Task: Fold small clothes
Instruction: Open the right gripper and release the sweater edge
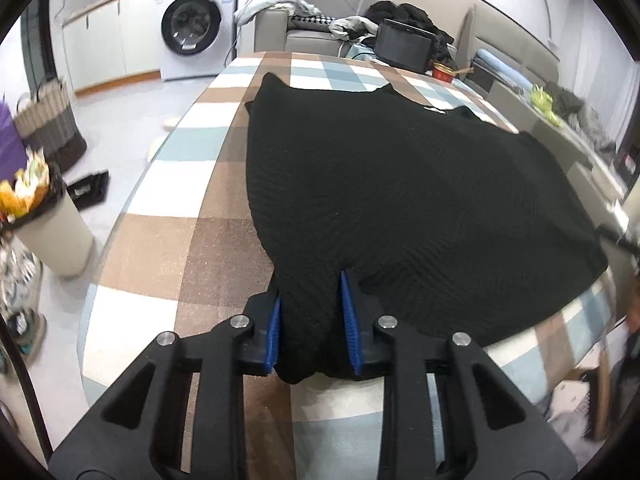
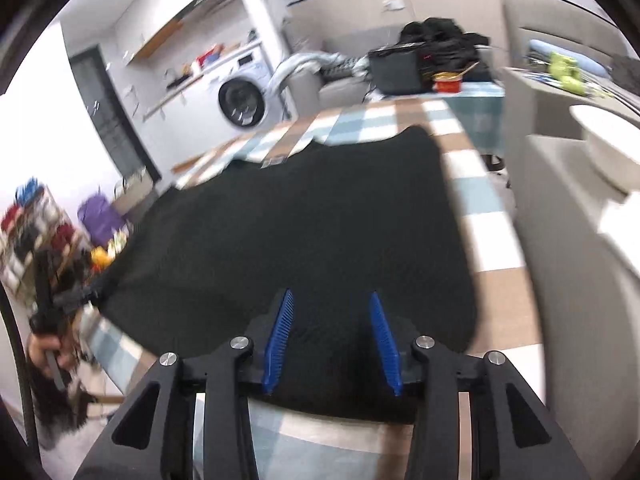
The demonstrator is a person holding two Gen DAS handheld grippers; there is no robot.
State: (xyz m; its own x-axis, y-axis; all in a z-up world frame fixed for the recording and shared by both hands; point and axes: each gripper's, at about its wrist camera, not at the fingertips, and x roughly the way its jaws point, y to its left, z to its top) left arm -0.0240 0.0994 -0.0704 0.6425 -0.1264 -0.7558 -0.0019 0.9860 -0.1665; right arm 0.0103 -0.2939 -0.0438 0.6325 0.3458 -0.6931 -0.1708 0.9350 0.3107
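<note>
A black knit garment [image 1: 380,184] lies spread flat on the table under a checked cloth [image 1: 168,248]. My left gripper [image 1: 310,284] is at its near left corner, blue pads pressed on a bunched fold of the fabric. In the right wrist view the same garment [image 2: 300,220] covers the table [image 2: 480,216]. There my right gripper [image 2: 331,294] stands open over the near edge, with the cloth lying loose between its pads. At the far left a hand [image 2: 44,348] holds the other gripper, blurred.
A red bowl [image 1: 442,72] and a black box [image 1: 404,44] sit at the table's far end. A bin [image 1: 52,232] and a woven basket [image 1: 52,120] stand on the floor to the left. A white cabinet [image 2: 580,240] flanks the table's right side.
</note>
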